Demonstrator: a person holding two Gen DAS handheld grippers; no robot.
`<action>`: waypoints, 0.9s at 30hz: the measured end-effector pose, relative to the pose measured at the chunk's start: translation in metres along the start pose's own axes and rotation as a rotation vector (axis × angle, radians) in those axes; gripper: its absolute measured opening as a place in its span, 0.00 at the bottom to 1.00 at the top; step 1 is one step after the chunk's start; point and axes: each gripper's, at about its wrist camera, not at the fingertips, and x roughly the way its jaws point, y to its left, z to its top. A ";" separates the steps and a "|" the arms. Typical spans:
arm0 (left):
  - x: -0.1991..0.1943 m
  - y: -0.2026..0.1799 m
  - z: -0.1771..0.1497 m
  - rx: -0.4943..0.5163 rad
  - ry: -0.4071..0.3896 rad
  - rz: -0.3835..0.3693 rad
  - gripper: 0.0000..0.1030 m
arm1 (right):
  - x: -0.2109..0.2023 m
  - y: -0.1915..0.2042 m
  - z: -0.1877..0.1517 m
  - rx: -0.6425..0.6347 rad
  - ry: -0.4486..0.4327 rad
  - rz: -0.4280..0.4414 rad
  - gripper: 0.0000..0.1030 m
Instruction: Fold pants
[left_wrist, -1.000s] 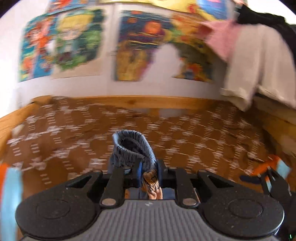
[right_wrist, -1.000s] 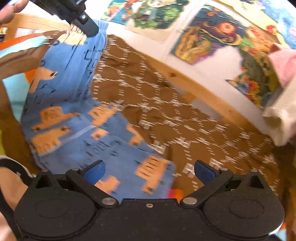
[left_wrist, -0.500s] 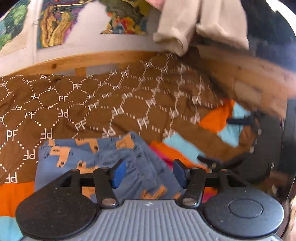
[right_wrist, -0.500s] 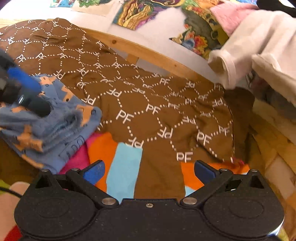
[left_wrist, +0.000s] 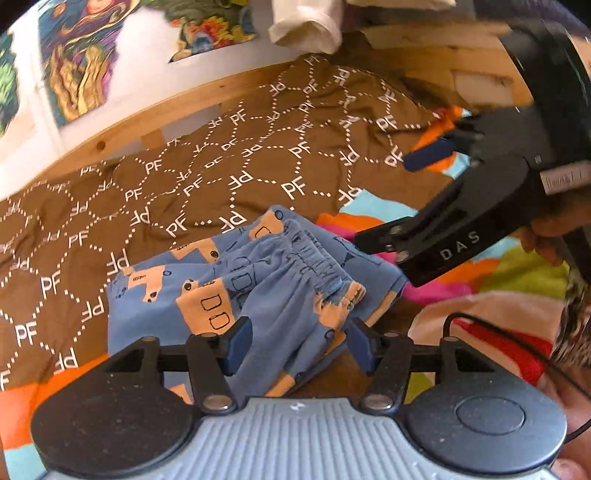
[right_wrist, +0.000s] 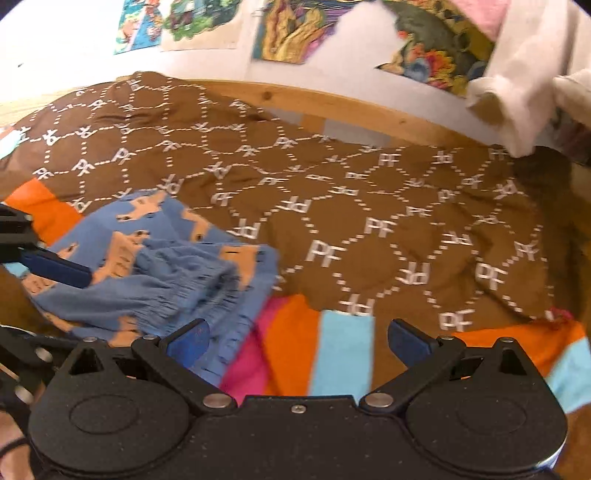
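The blue pants (left_wrist: 258, 280) with tan vehicle prints lie folded in a small heap on the bed, the gathered elastic waistband on top. My left gripper (left_wrist: 297, 345) is open just above their near edge and holds nothing. My right gripper (right_wrist: 297, 338) is open and empty; the pants (right_wrist: 155, 269) lie at its lower left. Its body and one blue fingertip (left_wrist: 428, 155) show at the right of the left wrist view. A left blue fingertip (right_wrist: 55, 267) reaches in from the left of the right wrist view, over the pants.
A brown cover with white PF print (left_wrist: 229, 155) lies over a striped orange, blue and pink blanket (right_wrist: 314, 354). A wooden bed rail (right_wrist: 351, 107) runs along the back under wall posters. Pale clothes (right_wrist: 524, 74) hang at the upper right.
My left gripper let go of the pants' waistband and opened. The pants went from hanging up to lying folded on the bed. Both grippers shifted over the heap.
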 end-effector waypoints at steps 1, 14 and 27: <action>0.001 -0.001 -0.001 0.007 0.002 0.000 0.57 | 0.000 0.003 0.001 0.005 0.003 0.015 0.99; 0.002 0.016 -0.004 -0.060 0.000 -0.044 0.13 | 0.028 0.007 0.024 0.165 0.020 0.232 0.67; 0.005 0.032 -0.002 -0.182 0.028 -0.096 0.07 | 0.048 -0.003 0.016 0.368 0.100 0.291 0.64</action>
